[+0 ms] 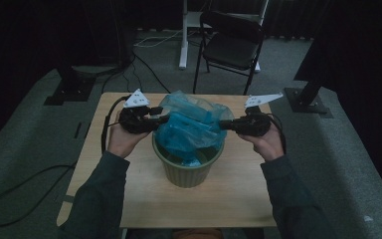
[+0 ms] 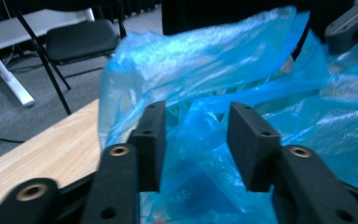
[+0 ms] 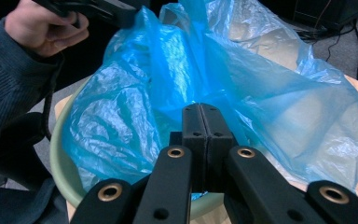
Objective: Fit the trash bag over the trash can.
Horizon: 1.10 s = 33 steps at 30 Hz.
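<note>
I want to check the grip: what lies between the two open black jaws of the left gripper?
In the left gripper view, crumpled blue plastic bag film lies in the gap of the left gripper; whether the pads touch it is unclear.

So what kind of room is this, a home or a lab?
Most likely a lab or recording studio, not a home: dark curtains around the space, cables across grey carpet, stand bases, a folding chair, and one small table under a fixed camera.

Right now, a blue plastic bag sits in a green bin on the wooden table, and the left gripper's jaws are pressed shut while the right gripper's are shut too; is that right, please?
Not quite. The left gripper is open: the left gripper view shows its pads apart, with the blue plastic bag in the gap. The rest holds: the bag sits in the green bin on the wooden table, and the right gripper is shut.
</note>
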Available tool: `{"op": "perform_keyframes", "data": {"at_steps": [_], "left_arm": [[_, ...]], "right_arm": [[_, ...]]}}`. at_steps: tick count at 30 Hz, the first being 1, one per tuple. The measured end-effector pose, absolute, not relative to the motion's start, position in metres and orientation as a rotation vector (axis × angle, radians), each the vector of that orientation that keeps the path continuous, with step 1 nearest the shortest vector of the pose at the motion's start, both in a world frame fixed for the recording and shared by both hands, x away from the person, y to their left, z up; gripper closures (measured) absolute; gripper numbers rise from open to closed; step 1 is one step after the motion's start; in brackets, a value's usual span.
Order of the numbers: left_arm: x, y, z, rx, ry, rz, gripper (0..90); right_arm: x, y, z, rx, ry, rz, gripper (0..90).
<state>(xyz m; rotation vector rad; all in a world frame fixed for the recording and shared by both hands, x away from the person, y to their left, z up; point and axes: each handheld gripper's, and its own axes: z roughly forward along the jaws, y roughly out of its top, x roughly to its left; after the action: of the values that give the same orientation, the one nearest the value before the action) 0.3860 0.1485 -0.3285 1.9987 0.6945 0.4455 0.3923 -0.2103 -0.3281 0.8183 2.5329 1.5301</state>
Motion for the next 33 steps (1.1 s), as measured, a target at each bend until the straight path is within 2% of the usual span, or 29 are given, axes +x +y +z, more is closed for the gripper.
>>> {"op": "perform_keyframes", "data": {"at_steps": [4,8,12,20,24,29,33], "left_arm": [[0.38,0.147,-0.334,2.005,0.681,0.437,81.3],[0.371,0.151,-0.337,1.998,0.673,0.425,88.7],[0.36,0.158,-0.34,1.977,0.667,0.401,89.4],[0.353,0.169,-0.349,1.973,0.689,0.388,89.4],[0.353,0.171,-0.35,1.973,0.688,0.391,89.4],[0.351,0.171,-0.348,1.963,0.683,0.405,89.2],[0.353,0.174,-0.341,1.934,0.701,0.445,84.3]], "right_arm": [[0.389,-0.21,-0.327,0.802,2.545,1.543,90.0],[0.383,-0.21,-0.326,0.779,2.555,1.528,90.0],[0.38,-0.21,-0.326,0.763,2.572,1.516,89.7],[0.39,-0.218,-0.323,0.83,2.494,1.469,83.4],[0.395,-0.218,-0.328,0.863,2.469,1.436,70.8],[0.397,-0.213,-0.323,0.834,2.45,1.5,65.4],[0.392,-0.21,-0.313,0.778,2.438,1.526,62.7]]}}
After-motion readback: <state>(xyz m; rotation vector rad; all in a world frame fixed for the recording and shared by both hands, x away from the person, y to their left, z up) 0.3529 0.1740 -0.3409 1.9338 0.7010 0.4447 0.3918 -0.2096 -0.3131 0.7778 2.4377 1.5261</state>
